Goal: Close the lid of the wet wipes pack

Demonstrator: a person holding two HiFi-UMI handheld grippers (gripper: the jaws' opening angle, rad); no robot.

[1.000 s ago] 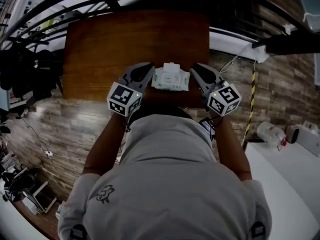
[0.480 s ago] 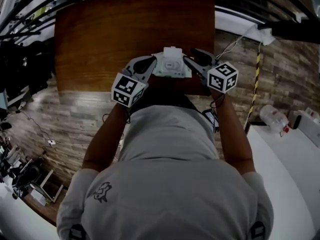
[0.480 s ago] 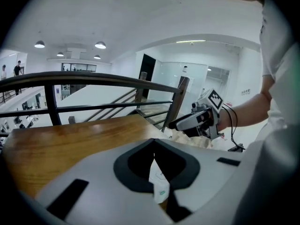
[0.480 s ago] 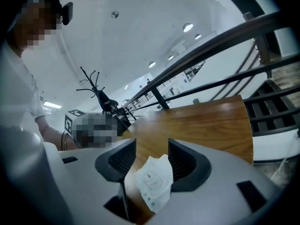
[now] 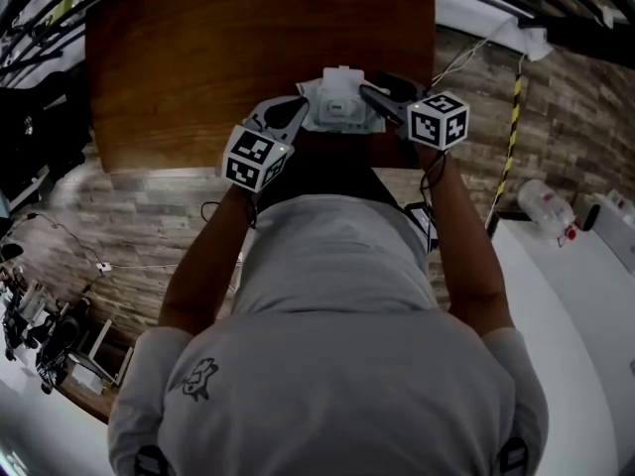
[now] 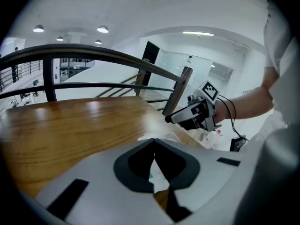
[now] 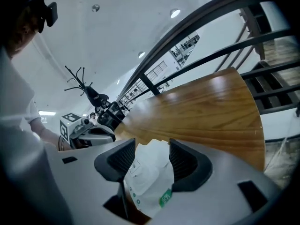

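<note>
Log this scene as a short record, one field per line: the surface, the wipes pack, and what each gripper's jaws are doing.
surface: wooden table
pack: wet wipes pack, lying on the table towards its near edge, between the two grippers
left: left gripper, jaws together, nothing between them, at the pack's left side
right: right gripper, jaws apart and just been opening; the pack shows in the gap, pads not pressing on it
</note>
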